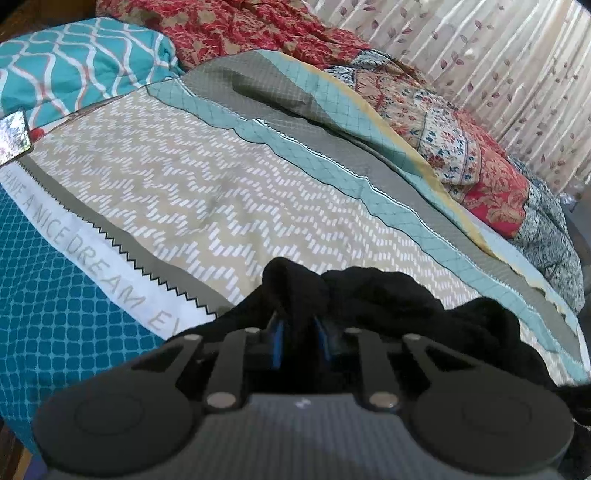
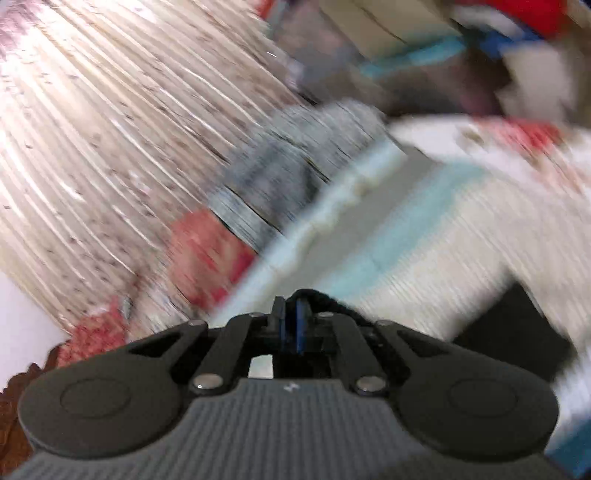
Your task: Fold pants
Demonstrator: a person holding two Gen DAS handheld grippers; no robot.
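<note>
The black pants [image 1: 388, 299] are bunched in front of my left gripper [image 1: 299, 325], which is shut on a fold of the fabric, held just above the patterned bedspread [image 1: 207, 192]. The rest of the pants trails off to the right. In the blurred right wrist view, my right gripper [image 2: 293, 314] is shut on a thin edge of the black pants [image 2: 325, 297]; more black fabric [image 2: 513, 328] hangs at the right. The fingertips of both grippers are hidden by cloth.
A teal patterned pillow [image 1: 81, 62] lies at the back left. Red floral bedding [image 1: 258, 29] and a patchwork quilt [image 1: 461, 147] are piled along the far side by a leaf-print curtain [image 1: 498, 55]. The right wrist view is motion-blurred.
</note>
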